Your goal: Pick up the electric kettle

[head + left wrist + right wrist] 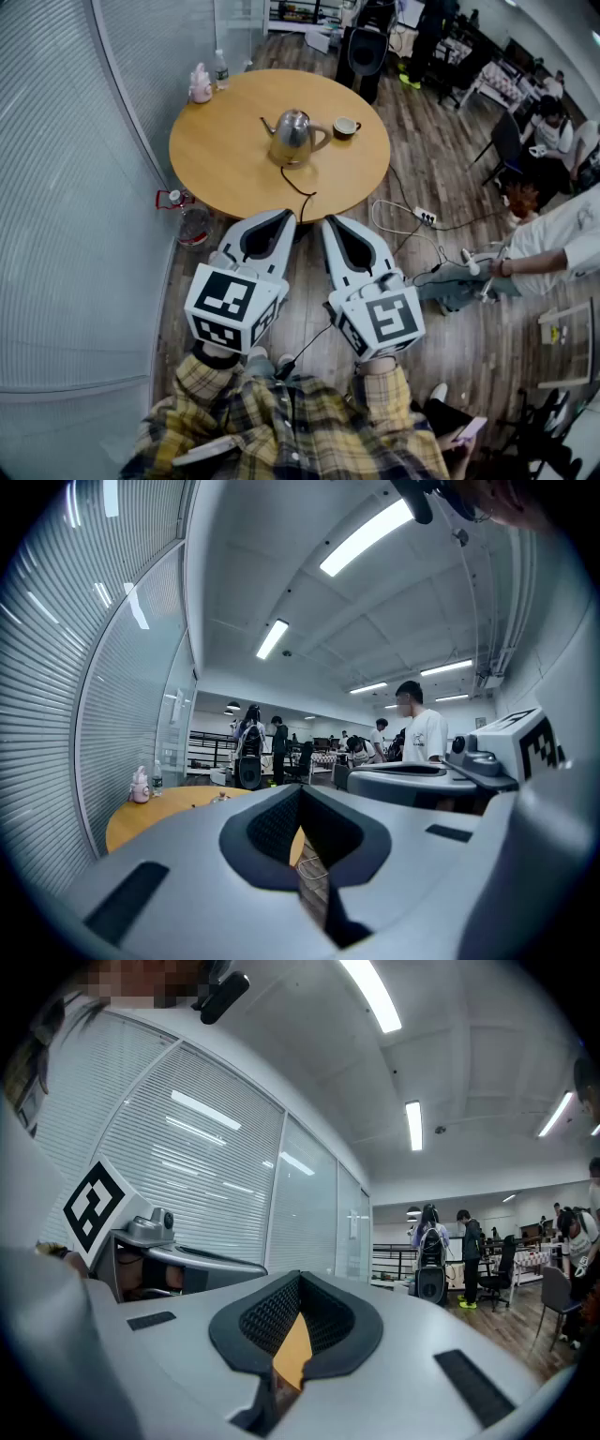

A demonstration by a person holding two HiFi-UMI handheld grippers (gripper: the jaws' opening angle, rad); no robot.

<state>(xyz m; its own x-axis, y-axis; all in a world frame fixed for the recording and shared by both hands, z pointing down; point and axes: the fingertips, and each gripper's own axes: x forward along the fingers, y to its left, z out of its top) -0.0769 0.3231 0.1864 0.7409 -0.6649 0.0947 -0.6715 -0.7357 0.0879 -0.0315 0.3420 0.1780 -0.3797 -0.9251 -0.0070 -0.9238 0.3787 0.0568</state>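
The steel electric kettle [292, 136] stands upright near the middle of the round wooden table [225, 150], its spout to the left. Its black cord [298, 183] runs off the near edge. My left gripper [285, 215] and right gripper [328, 221] are side by side, level, just short of the table's near edge and well apart from the kettle. Both are shut with nothing in them. In the left gripper view the left gripper [300, 789] hides the kettle, and only a strip of table [164, 808] shows. In the right gripper view the right gripper [300, 1277] points at a glass wall.
A cup [346, 126] sits right of the kettle. A pink bottle [200, 84] and a water bottle [221, 67] stand at the table's far left. A glass wall runs along the left. A power strip [424, 217] and cables lie on the floor at right, near a person [553, 248].
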